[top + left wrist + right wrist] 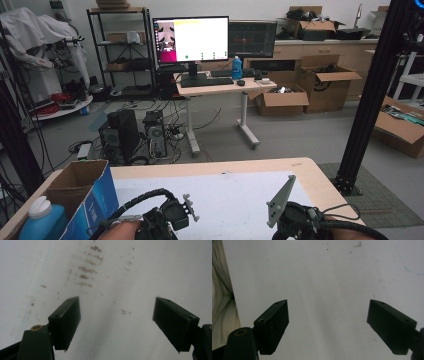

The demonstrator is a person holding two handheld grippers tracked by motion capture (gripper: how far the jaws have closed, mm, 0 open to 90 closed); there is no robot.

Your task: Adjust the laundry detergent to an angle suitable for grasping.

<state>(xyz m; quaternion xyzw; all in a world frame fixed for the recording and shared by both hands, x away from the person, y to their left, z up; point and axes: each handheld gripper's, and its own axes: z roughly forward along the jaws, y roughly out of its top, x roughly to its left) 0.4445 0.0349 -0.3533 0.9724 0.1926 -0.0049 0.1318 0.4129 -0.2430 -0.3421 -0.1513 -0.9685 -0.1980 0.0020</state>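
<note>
We hold the left gripper [167, 217] and the right gripper [295, 220] over the white mat [235, 195] near the desk's front edge. Both are wide open and hold nothing. A box [82, 192] sits at the left corner.

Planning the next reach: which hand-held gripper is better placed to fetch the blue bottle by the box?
Left, likely. The left hand-held gripper sits beside the box and bottle, jaws open.

Near the white mat [220, 200] we count two grippers, one blue box [90, 202], one blue bottle [42, 220]; beyond it, two monitors.
</note>
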